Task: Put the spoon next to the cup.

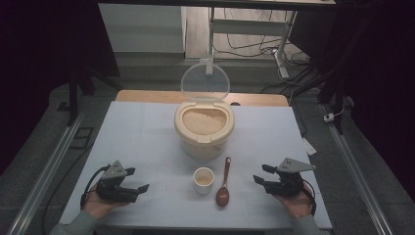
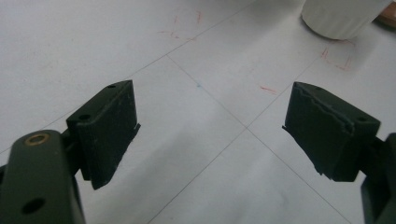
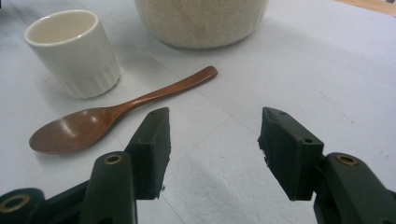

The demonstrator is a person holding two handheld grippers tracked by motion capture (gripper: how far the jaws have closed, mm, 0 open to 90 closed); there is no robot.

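The left gripper (image 1: pixel 138 180) is resting low over the white table (image 1: pixel 147 132) with its jaws standing wide apart and nothing between them; in the left gripper view its black pads (image 2: pixel 112 126) are framing bare table surface marked with thin grid lines and a few red scribbles. The white cup (image 1: pixel 203 179) is sitting ahead of those fingertips and off to their right, well apart from them (its ribbed base (image 2: pixel 338 18) is peeking in at the top right of the left gripper view).

The right gripper (image 1: pixel 263 175) is likewise gaping open and holding nothing, its pads (image 3: pixel 156 140) hovering over the table. The brown wooden spoon (image 3: pixel 112 119) is lying just ahead of its left fingertip, bowl nearest the finger and handle running away toward the rice container (image 1: pixel 204 129). The cup is standing just beyond the spoon's bowl, apart from it. The container, lid (image 1: pixel 205 81) standing up and grains showing, is sitting farther out beyond both sets of fingers.
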